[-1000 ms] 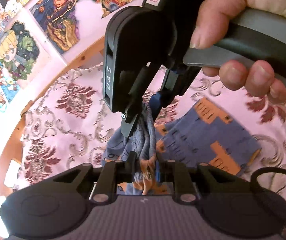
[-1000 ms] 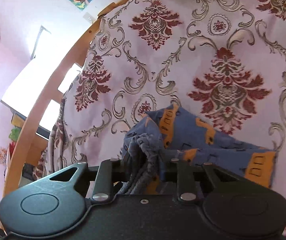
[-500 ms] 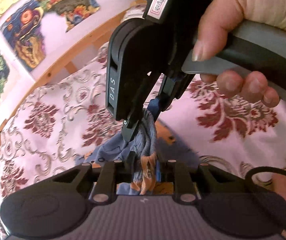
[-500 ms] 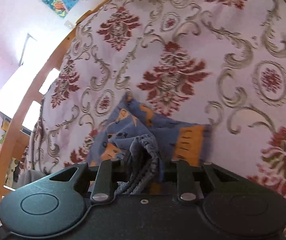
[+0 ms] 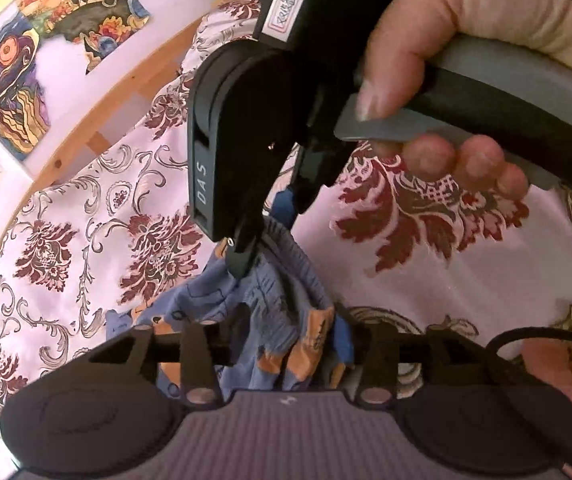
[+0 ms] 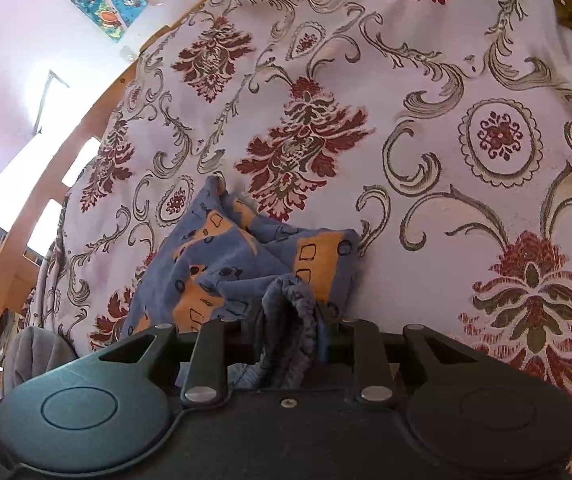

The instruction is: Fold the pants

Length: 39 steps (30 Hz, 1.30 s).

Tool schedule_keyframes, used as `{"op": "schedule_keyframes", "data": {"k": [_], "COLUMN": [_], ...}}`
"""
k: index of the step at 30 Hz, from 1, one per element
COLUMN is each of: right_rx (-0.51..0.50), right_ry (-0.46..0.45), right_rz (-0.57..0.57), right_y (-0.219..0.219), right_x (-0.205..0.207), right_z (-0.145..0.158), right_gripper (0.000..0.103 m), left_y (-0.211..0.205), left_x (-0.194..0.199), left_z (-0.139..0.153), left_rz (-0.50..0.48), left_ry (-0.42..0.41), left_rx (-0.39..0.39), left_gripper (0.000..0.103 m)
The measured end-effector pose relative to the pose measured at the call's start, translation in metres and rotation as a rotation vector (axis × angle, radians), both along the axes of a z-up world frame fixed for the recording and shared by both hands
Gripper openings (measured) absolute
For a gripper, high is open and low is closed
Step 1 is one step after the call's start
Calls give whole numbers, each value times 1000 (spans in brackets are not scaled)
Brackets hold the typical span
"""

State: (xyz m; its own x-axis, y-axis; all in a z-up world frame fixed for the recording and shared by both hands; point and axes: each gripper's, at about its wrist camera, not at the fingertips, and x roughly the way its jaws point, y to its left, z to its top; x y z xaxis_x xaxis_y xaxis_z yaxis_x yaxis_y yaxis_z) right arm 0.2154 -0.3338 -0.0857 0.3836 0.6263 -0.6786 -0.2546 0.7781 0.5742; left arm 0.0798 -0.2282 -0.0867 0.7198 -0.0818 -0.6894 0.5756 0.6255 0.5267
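Blue pants with orange patches (image 6: 222,264) lie bunched on the patterned bedspread (image 6: 466,208). My right gripper (image 6: 286,312) is shut on the gathered grey-blue waistband, which stands up between its fingers. In the left wrist view the same right gripper (image 5: 270,232) comes down from above, held by a person's hand (image 5: 438,32), and pinches the top of the pants (image 5: 286,320). My left gripper (image 5: 298,328) is right below it. Its jaws are opening, with the cloth hanging loose between the spread fingers.
A wooden bed rail (image 6: 98,116) curves along the far left side of the bedspread, with a bright window (image 6: 10,184) beyond it. Colourful pictures (image 5: 10,80) hang on the wall. A grey cloth (image 6: 34,352) lies at the bed's left edge.
Both grippers came down toward the bedspread with the pants, which now rest folded on it. The left gripper's fingers have spread apart and let the cloth loose. The right gripper stays shut.
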Motion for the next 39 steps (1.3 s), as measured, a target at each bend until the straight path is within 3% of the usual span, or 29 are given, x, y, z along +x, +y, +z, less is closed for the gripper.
{"op": "schedule_keyframes", "data": {"k": [1,4,10,11,12,14,16,18,21,24,26,29,31,35,39], "right_rx": [1,1,-86,-103,-121,-153,-189,-228,-319,-432,-532,-651,-643,-582,-548], "right_ry": [-19,-74,-151,-157,-160,-193,-229,-267,-321,-331,-322,-300,-299,-335,-435], "right_rz": [3,19,40,22,-5,-53,-111,-171,-236,-287,-271,-218,-209,-227,-295], "right_y": [1,6,16,15,14,10,9,15,37,62,75,84,80,75,71], "right_x": [-1,-3,-7,-10,-13,-25,-40,-55,-72,-81,-85,-93,-97,-104,-111], "right_z": [1,4,-5,-6,-5,2,15,26,32,21,8,-13,-18,-4,13], "right_gripper": [27,25,28,37,57,85,87,102,102,102,102,102,102,102,102], "left_y": [2,13,58,70,83,109,137,160,188,207,221,234,243,245,238], "left_x": [-1,-1,11,13,15,22,32,48,87,124,143,156,152,148,142], "left_z": [1,3,19,24,30,43,57,69,70,48,28,3,1,10,24], "left_rz": [-1,1,42,57,74,109,150,202,302,347,422,531,550,580,568], "left_ry": [-6,0,179,204,223,245,221,181,151,183,223,291,301,288,184], "left_rx": [4,-8,-168,-208,-242,-312,-363,-380,-364,-412,-437,-396,-428,-409,-401], "left_gripper": [65,73,85,86,89,95,103,103,103,103,103,103,103,103,103]}}
